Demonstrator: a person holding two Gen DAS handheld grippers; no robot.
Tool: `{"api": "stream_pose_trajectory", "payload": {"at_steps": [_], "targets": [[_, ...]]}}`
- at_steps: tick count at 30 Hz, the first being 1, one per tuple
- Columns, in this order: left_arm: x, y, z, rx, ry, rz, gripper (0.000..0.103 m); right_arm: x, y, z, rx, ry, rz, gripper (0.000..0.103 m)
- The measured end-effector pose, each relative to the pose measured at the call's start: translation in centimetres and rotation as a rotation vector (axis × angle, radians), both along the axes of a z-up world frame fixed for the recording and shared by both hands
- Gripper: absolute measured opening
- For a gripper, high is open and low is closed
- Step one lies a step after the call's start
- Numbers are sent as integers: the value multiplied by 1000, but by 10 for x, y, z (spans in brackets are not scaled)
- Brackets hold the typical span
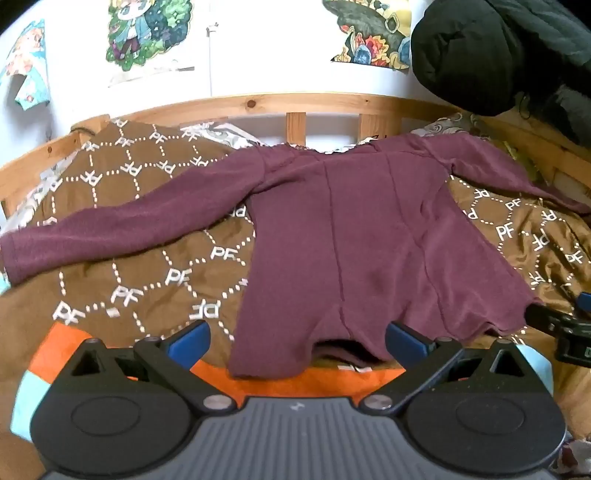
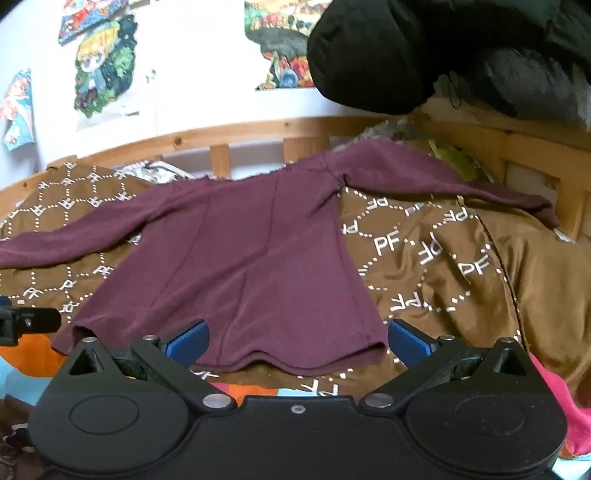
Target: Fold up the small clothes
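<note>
A small maroon long-sleeved top (image 1: 351,236) lies flat on a brown patterned bedspread (image 1: 147,280), both sleeves spread out to the sides and its hem toward me. My left gripper (image 1: 297,341) stands open just short of the hem's left part, with nothing pinched between its blue pads. In the right wrist view the same top (image 2: 251,258) fills the middle. My right gripper (image 2: 297,341) is open at the hem's right corner, and the cloth lies beyond the pads. Each gripper's tip shows at the edge of the other's view.
A wooden bed rail (image 1: 258,103) runs along the back below a white wall with cartoon posters (image 1: 147,33). A black puffy jacket (image 1: 498,55) hangs at the upper right. Orange, light-blue and pink fabrics (image 2: 554,391) lie under the bedspread's near edge.
</note>
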State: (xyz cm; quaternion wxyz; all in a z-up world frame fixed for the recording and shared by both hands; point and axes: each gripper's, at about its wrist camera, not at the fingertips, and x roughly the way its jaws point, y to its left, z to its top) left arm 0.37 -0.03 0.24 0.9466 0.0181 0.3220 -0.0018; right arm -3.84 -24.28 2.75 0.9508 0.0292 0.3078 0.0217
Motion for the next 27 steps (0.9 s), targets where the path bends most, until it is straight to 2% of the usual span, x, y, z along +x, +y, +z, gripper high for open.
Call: {"api": "stream_pose_trajectory", "payload": {"at_steps": [5, 8, 10, 14, 17, 21, 24, 27], "targets": [[20, 0, 13, 10, 4, 7, 102, 4, -5, 5, -14, 36, -22, 103], [40, 6, 21, -15, 53, 29, 102, 9, -13, 7, -8, 57, -38, 103], [52, 13, 29, -62, 62, 46, 102, 13, -20, 8, 6, 65, -55, 103], [84, 12, 47, -54, 133, 83, 102, 20, -39, 13, 33, 52, -81, 103], [108, 8, 57, -26, 185, 84, 102, 31, -58, 18, 54, 28, -117, 103], [133, -6, 69, 28, 194, 60, 102, 47, -87, 26, 72, -16, -169, 103], [148, -17, 69, 55, 202, 54, 102, 51, -112, 32, 139, -103, -200, 103], [160, -23, 63, 54, 213, 51, 102, 57, -132, 36, 203, -153, -236, 103]]}}
